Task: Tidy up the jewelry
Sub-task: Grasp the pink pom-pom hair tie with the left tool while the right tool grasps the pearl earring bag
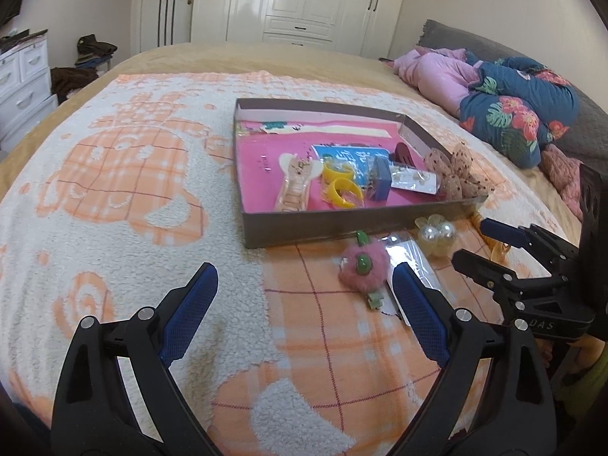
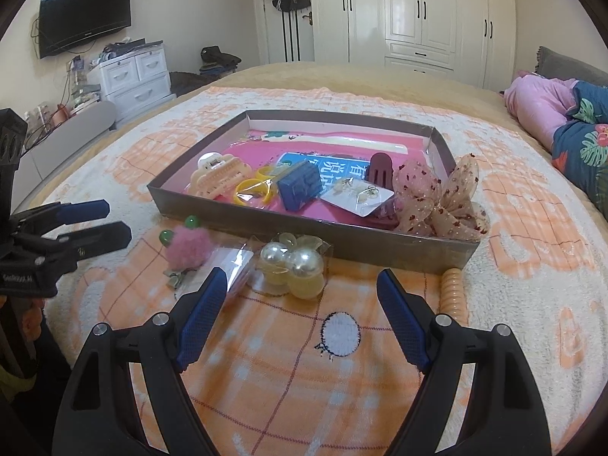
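Note:
A shallow grey tray [image 2: 380, 245] [image 1: 250, 224] with a pink floor lies on the bed. It holds yellow rings [image 2: 252, 190], a beige hair claw [image 2: 218, 178], a blue box [image 2: 300, 186], an earring card [image 2: 359, 195], a maroon clip and a dotted bow [image 2: 444, 201]. In front of it on the blanket lie a pink pom-pom clip [image 2: 188, 247] [image 1: 363, 266], a clear packet [image 2: 237, 262], a pearl clip [image 2: 294, 266] [image 1: 437, 233] and a beige coil tie [image 2: 452, 292]. My left gripper [image 1: 304, 285] is open, left of the pom-pom. My right gripper [image 2: 300, 288] is open, just before the pearl clip.
An orange-and-white blanket [image 1: 114, 190] covers the bed. Pink and floral bedding [image 1: 513, 110] is piled at the right. White wardrobes [image 2: 418, 11] stand behind the bed, and a white drawer unit [image 2: 133, 76] and a wall television [image 2: 85, 15] are at the left.

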`<action>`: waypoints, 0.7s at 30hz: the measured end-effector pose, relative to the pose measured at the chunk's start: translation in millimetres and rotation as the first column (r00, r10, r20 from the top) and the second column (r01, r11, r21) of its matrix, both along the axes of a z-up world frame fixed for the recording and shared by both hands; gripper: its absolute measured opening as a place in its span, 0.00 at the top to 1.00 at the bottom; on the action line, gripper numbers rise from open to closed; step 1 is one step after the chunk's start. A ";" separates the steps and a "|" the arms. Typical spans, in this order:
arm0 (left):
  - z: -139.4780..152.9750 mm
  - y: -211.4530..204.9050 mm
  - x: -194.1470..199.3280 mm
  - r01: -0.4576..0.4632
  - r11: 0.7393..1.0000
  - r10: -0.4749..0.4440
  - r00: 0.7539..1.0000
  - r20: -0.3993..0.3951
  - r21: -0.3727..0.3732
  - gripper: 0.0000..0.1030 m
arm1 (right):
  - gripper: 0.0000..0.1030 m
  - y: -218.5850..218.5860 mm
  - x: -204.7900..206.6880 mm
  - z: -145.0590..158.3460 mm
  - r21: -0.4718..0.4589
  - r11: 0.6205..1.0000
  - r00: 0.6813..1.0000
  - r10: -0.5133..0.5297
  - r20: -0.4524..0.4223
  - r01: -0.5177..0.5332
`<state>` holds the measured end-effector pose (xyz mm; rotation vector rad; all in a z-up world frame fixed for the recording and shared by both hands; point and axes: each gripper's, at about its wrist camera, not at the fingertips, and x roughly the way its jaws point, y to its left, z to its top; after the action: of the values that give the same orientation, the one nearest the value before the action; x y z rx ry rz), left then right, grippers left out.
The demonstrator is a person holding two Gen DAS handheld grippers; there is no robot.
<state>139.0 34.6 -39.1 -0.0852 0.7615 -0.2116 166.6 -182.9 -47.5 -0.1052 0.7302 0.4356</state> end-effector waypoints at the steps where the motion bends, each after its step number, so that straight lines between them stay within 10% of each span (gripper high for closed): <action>1: -1.9 -1.7 1.5 0.007 1.000 -0.007 1.000 -0.005 0.001 0.18 | 0.24 0.4 1.6 -1.3 0.001 1.000 1.000 -0.002 -0.004 0.002; 10: -14.9 -11.7 14.2 0.054 0.998 -0.055 0.998 -0.037 -0.018 0.29 | 0.25 6.2 19.1 -12.5 0.028 1.000 0.999 -0.006 -0.051 0.007; 21: -26.0 -23.6 29.2 0.097 0.994 -0.101 0.992 -0.073 -0.056 0.46 | 0.59 8.5 26.9 -18.8 0.057 0.998 0.996 0.031 -0.081 -0.027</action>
<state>168.3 11.0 -65.1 -0.1059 0.8365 -0.3241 193.5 -174.4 -66.3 -0.0460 0.7977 0.4897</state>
